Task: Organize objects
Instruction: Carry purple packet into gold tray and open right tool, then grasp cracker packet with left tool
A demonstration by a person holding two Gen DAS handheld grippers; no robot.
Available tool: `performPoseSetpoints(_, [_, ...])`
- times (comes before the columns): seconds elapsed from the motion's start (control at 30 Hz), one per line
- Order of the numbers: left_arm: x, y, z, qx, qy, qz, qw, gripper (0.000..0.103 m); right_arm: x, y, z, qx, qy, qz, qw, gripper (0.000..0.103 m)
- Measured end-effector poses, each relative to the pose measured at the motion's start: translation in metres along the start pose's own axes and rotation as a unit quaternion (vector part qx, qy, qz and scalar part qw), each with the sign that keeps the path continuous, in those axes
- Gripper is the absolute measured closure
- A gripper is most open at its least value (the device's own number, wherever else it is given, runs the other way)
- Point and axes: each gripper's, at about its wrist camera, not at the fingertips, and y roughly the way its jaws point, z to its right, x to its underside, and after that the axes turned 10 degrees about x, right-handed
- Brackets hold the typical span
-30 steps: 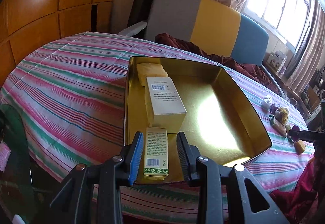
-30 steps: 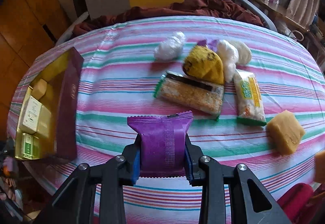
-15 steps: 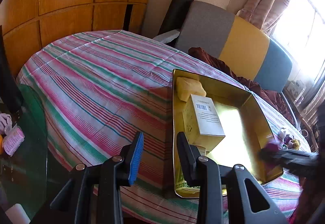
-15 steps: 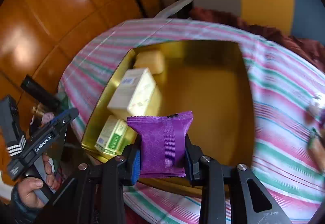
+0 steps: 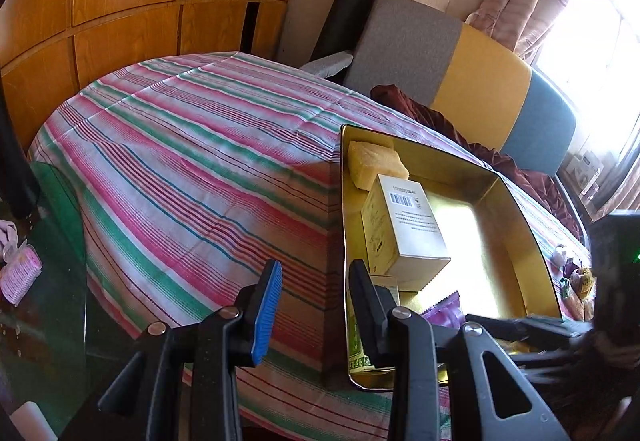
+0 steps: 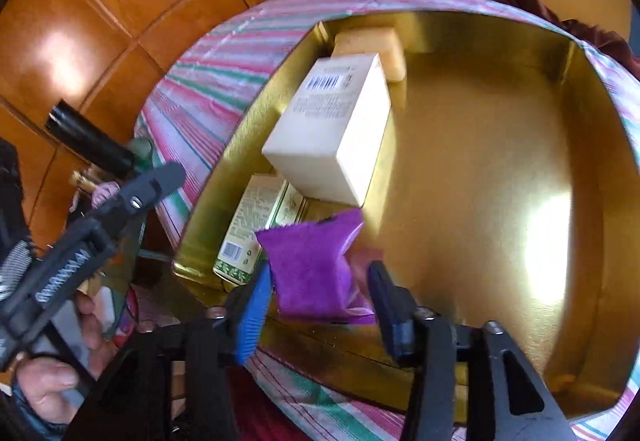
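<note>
while the right gripper (image 6: 318, 299) tilts steeply down over the near rim of the gold tin (image 6: 500, 169), its jaws have just been opening and now stand spread, with the purple packet (image 6: 312, 269) loose between them; the blue pad on one side sits just beside the packet's edge and the other pad is clear of it. the packet lies tilted inside the tin near the near edge, just beside the green-and-white box (image 6: 256, 229), which lies along the tin's left wall. beyond that box sits the cream box (image 6: 332, 129) with a barcode and small print too fine to read, and a yellow block (image 6: 372, 45) fills the far left corner. the left gripper (image 5: 314, 305) hangs outside the tin's left wall above the striped tablecloth (image 5: 192, 169), angled down, jaws only a narrow way apart and pinching nothing. in the right wrist view a hand (image 6: 56, 377) grips that tool's handle at the table's left edge; white lettering on its arm is blurred. more small items (image 5: 576, 281) lie on the cloth past the tin's right wall.
</note>
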Motion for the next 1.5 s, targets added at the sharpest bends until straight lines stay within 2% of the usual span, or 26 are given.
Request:
performPoseSetpoints(0.03, [0.000,0.000,0.001,0.001,0.002,0.000,1.0000,0.068,0.000,-0.007,0.005,-0.004,0.008,0.010,1.000,0.035])
performPoseSetpoints(0.1, [0.000,0.001,0.002,0.006,0.006,-0.002,1.0000,0.068,0.002,-0.021,0.015,-0.013,0.023,0.030,0.999,0.014])
performPoseSetpoints(0.17, [0.001,0.001,0.007,0.011,0.015,-0.001,0.9998,0.068,0.005,-0.036,0.029,-0.014,0.037,0.050,0.998,0.000])
performPoseSetpoints(0.43, [0.002,-0.003,0.043,0.063,0.070,-0.012,0.9955,0.068,0.026,-0.096,0.110,0.029,0.120,0.100,0.987,0.000])
performPoseSetpoints(0.57, [-0.004,-0.004,0.075,0.094,0.111,-0.018,0.9893,0.068,0.039,-0.125,0.164,0.085,0.163,0.108,0.977,0.000])
performPoseSetpoints(0.67, [-0.005,-0.005,0.105,0.117,0.145,-0.022,0.9823,0.068,0.056,-0.150,0.214,0.135,0.209,0.112,0.962,0.000])
performPoseSetpoints(0.73, [-0.005,-0.003,0.126,0.135,0.167,-0.027,0.9763,0.068,0.070,-0.172,0.253,0.167,0.251,0.123,0.945,0.000])
performPoseSetpoints(0.77, [-0.004,-0.001,0.139,0.143,0.181,-0.031,0.9726,0.066,0.078,-0.184,0.273,0.185,0.275,0.131,0.934,0.000])
performPoseSetpoints(0.83, [-0.001,0.003,0.165,0.159,0.205,-0.040,0.9648,0.065,0.096,-0.204,0.309,0.234,0.328,0.149,0.903,0.000])
performPoseSetpoints(0.87, [0.002,0.005,0.180,0.169,0.218,-0.046,0.9601,0.065,0.109,-0.214,0.327,0.258,0.361,0.159,0.882,0.000])
performPoseSetpoints(0.93, [0.008,0.011,0.209,0.187,0.244,-0.060,0.9497,0.064,0.138,-0.228,0.361,0.280,0.429,0.180,0.840,0.000])
performPoseSetpoints(0.97, [0.013,0.015,0.226,0.196,0.259,-0.068,0.9432,0.063,0.155,-0.234,0.376,0.275,0.471,0.186,0.817,0.000])
performPoseSetpoints(1.03, [0.024,0.023,0.257,0.213,0.287,-0.085,0.9303,0.063,0.185,-0.241,0.399,0.228,0.558,0.205,0.771,0.000])
performPoseSetpoints(1.07, [0.028,0.027,0.271,0.218,0.297,-0.093,0.9248,0.063,0.195,-0.243,0.404,0.212,0.581,0.216,0.756,0.000])
performPoseSetpoints(1.1, [0.033,0.032,0.285,0.223,0.311,-0.102,0.9183,0.063,0.199,-0.244,0.407,0.206,0.591,0.219,0.748,0.000])
performPoseSetpoints(1.17, [0.044,0.040,0.314,0.235,0.342,-0.111,0.9027,0.063,0.203,-0.242,0.410,0.185,0.602,0.222,0.745,0.000])
performPoseSetpoints(1.2, [0.050,0.045,0.328,0.241,0.361,-0.119,0.8931,0.063,0.202,-0.240,0.411,0.174,0.602,0.220,0.747,0.000])
performPoseSetpoints(1.27, [0.070,0.058,0.358,0.248,0.418,-0.142,0.8620,0.060,0.197,-0.232,0.409,0.164,0.594,0.212,0.758,0.000])
performPoseSetpoints(1.37, [0.093,0.077,0.389,0.249,0.471,-0.177,0.8272,0.058,0.188,-0.226,0.406,0.148,0.581,0.207,0.773,0.000])
performPoseSetpoints(1.43, [0.101,0.089,0.403,0.254,0.493,-0.191,0.8100,0.045,0.189,-0.225,0.407,0.142,0.579,0.210,0.775,0.000])
performPoseSetpoints(1.47, [0.104,0.095,0.409,0.256,0.500,-0.197,0.8032,0.031,0.190,-0.225,0.407,0.139,0.580,0.213,0.774,0.000])
performPoseSetpoints(1.5, [0.106,0.101,0.415,0.260,0.506,-0.203,0.7969,0.025,0.192,-0.225,0.408,0.134,0.583,0.216,0.772,0.000])
